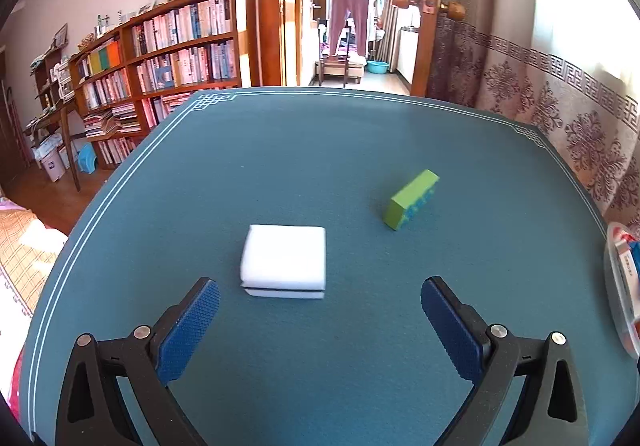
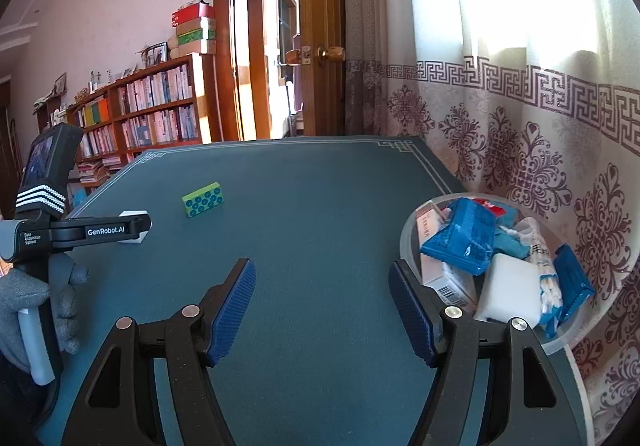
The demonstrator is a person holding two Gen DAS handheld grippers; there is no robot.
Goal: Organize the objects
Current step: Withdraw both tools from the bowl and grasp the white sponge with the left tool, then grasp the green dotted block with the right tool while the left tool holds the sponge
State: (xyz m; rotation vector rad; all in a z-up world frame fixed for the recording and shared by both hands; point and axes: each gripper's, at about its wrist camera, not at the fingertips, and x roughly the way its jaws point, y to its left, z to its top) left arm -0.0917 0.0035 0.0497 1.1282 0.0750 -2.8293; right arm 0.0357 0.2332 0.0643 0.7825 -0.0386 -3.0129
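White sponge block [image 1: 284, 261]: flat on the teal worktop [image 1: 320, 150], toward its left edge, two layers visible at the near side. Green toy brick [image 1: 412, 200]: on the worktop too, well apart from the sponge, nearer the middle, tipped on its side with blue studs facing sideways. Clear round bin [image 2: 408, 242]: at the worktop's right edge beside the curtain, filled with blue packets, a white block, cotton swabs and a small carton.

Left tongs [image 1: 320, 296]: spread wide, nothing between the blue pads, hanging just short of the sponge, not touching it. Right tongs [image 2: 322, 280]: also spread wide and holding nothing, over bare worktop just left of the bin. Gloved hand [image 2: 24, 306]: wrapped around the left tool's handle.
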